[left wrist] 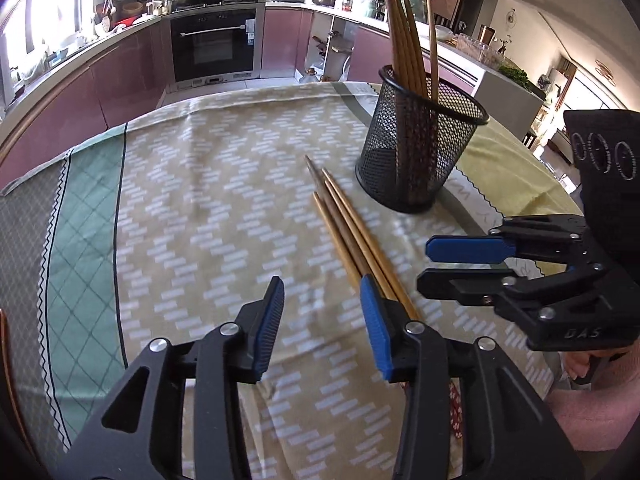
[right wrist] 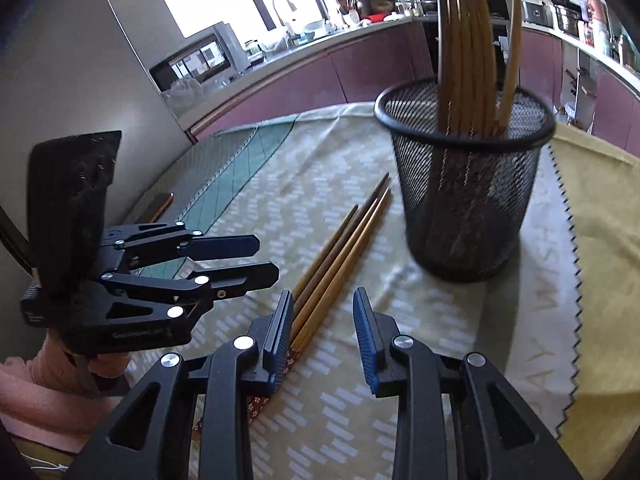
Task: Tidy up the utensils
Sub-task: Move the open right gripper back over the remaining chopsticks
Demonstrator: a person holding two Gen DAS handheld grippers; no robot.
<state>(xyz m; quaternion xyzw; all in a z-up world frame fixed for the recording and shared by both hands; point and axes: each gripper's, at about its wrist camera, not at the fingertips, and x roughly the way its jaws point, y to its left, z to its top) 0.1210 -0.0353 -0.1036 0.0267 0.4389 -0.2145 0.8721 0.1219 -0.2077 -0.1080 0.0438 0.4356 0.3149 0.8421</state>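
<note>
Progress looks past halfway: the mesh cup (left wrist: 416,148) already holds a cluster of chopsticks (left wrist: 404,40) standing upright, one of them leaning off to the side. Three, maybe four, loose chopsticks (left wrist: 348,236) lie bundled parallel on the tablecloth (left wrist: 200,184), just beside the cup base, tips toward it. Those are what's left to load, as I read it.

Left gripper (left wrist: 322,320): jaws spread wide, empty, the bundle's thick end running under its right finger. Can't tell if it touches.

Right gripper (right wrist: 322,332): also wide, empty, bundle passing just beside its left finger. Neither one has anything clamped.

Materials:
- Chopsticks: bamboo or wood, slim tapered rods, tan to darker brown. A red patterned section shows at the butt end in the right wrist view.
- Cup: black wire mesh, round, slightly flared, solid rolled rim. See-through walls, light, likely to tip if knocked sideways.
- Cloth: woven, beige with white dash pattern, a green checked band on one side and a plain yellow panel with a zigzag edge behind the cup. Soft surface, some wrinkles.
- Pads (right wrist: 366,340): blue, ribbed, on black plastic linkages.
</note>
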